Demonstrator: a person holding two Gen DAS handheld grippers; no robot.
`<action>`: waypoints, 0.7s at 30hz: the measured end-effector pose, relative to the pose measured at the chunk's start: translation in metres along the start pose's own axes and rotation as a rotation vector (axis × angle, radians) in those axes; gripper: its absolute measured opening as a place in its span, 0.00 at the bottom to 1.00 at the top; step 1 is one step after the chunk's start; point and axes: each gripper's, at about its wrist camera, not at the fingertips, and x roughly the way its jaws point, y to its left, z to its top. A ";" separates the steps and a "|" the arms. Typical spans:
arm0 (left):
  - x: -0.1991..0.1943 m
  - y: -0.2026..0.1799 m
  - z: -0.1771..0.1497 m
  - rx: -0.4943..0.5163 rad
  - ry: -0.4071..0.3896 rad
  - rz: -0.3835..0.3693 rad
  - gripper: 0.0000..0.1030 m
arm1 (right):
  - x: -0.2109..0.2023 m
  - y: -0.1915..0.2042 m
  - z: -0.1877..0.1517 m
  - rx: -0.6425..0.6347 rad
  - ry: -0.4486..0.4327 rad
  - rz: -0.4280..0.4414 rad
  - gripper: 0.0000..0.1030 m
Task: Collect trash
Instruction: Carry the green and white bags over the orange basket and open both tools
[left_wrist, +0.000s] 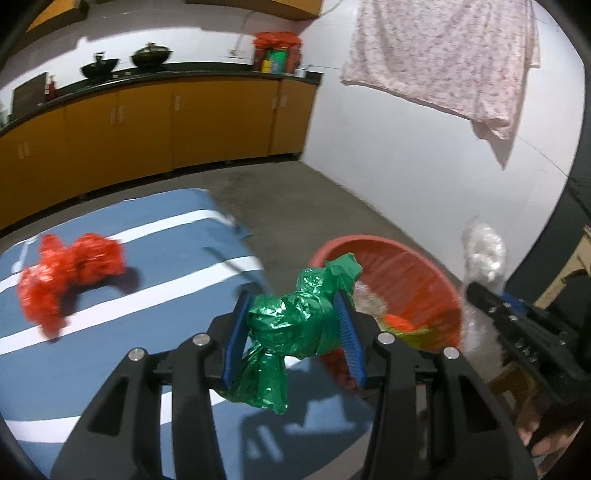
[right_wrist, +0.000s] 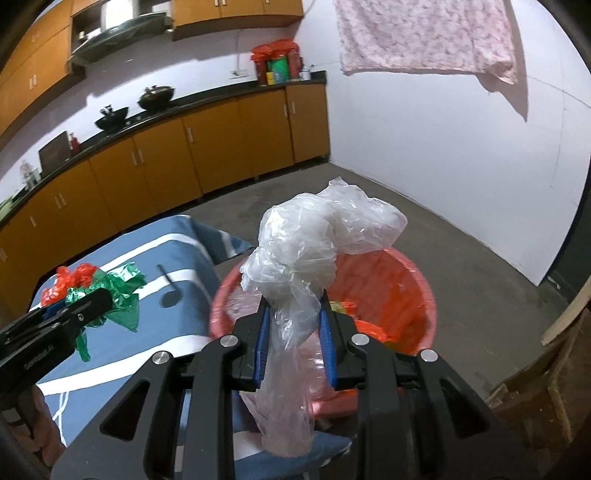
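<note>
Now, from the left wrist view, the left tongs (left_wrist: 295, 328) are clamped on a crumpled green bag (left_wrist: 291, 325) beside the red basin (left_wrist: 436, 280); a red bag (left_wrist: 62, 273) lies on the blue-covered counter (left_wrist: 166, 236).

From the right wrist view, the right tongs (right_wrist: 293, 341) pinch a wrinkled clear bag (right_wrist: 314, 240) above the basin, probably ready to drop it.

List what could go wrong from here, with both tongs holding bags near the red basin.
1. The clear plastic bag billows well above the right tongs, so it might catch on the red basin rim or drift outside on release.
2. The green bag in the left tongs sits near the rim, not clearly over it; dropping now might miss.
3. The red bag on the table could be overlooked.
</note>
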 end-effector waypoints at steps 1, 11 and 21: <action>0.007 -0.007 0.001 0.004 0.003 -0.014 0.44 | 0.003 -0.004 0.000 0.002 0.003 -0.001 0.24; 0.065 -0.051 0.010 0.044 0.054 -0.081 0.45 | 0.025 -0.027 0.004 0.032 0.024 0.011 0.24; 0.096 -0.064 0.012 0.058 0.092 -0.105 0.46 | 0.037 -0.041 0.007 0.059 0.022 0.045 0.25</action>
